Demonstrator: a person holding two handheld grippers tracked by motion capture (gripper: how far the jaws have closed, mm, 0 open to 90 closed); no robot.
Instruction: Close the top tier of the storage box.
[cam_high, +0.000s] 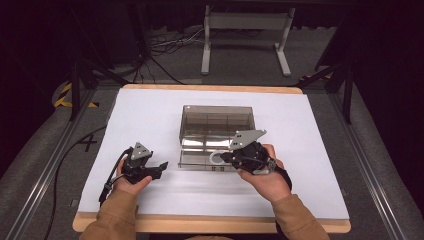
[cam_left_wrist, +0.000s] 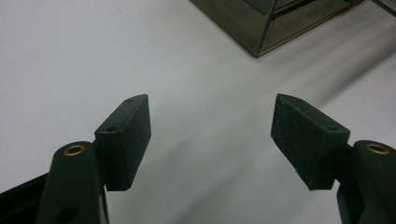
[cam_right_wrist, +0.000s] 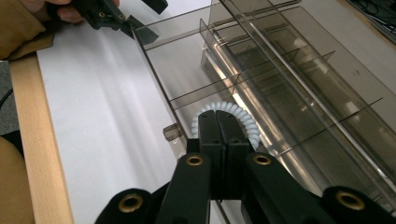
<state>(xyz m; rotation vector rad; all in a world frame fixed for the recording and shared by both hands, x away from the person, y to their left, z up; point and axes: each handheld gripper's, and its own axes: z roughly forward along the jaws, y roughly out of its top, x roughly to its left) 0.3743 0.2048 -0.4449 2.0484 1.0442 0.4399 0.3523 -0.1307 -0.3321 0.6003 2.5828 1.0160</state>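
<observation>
White coiled plastic ring, a springy spiral loop, sits pinched in my right gripper, whose two black jaws are pressed together on it. It hangs over the front compartment of a smoked, see-through plastic organiser box with thin dividers (its lid lies open toward me, flat on the sheet). That box stands near the middle of a white sheet covering a table edged in pale wood. My left gripper rests on the sheet just left of the box, apart from it, jaws spread wide with nothing between them.
</observation>
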